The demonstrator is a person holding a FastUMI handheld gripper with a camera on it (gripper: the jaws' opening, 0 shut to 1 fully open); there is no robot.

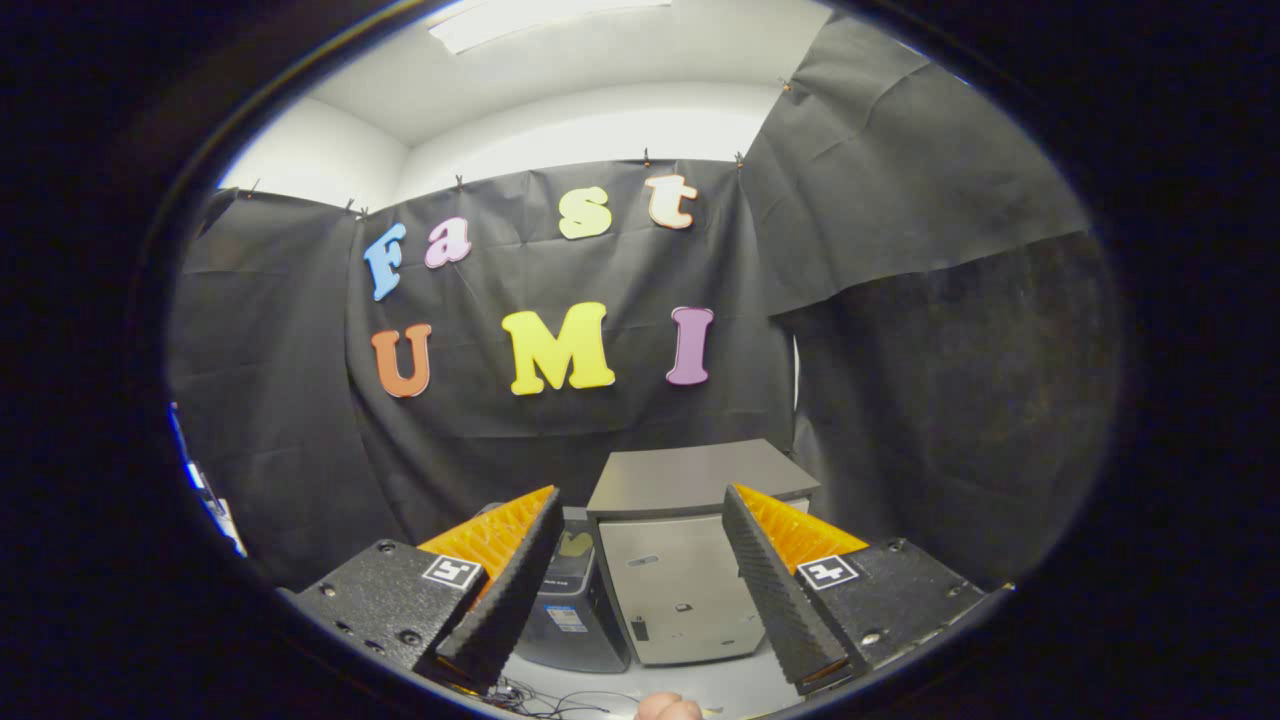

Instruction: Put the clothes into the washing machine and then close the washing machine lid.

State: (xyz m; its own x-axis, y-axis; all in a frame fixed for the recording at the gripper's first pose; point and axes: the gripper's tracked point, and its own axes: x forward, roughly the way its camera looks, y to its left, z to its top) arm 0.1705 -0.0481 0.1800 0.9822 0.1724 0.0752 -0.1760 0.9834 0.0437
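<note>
- I see a pale bench (730,685) beyond the fingers of the hand-held gripper (640,580); those fingers stand spread apart with nothing between them.
- On it stands a grey box-shaped unit (690,590) with a flat darker top and a lighter front panel, seen in the gap between the fingers.
- Just beside that unit, on its left and touching or nearly touching it, stands a smaller dark appliance (570,610); its upper part is hidden behind the left finger.
- Thin dark cables (550,698) lie loose on the bench in front of the dark appliance.
- A fingertip (668,708) shows at the near edge of the bench.
</note>
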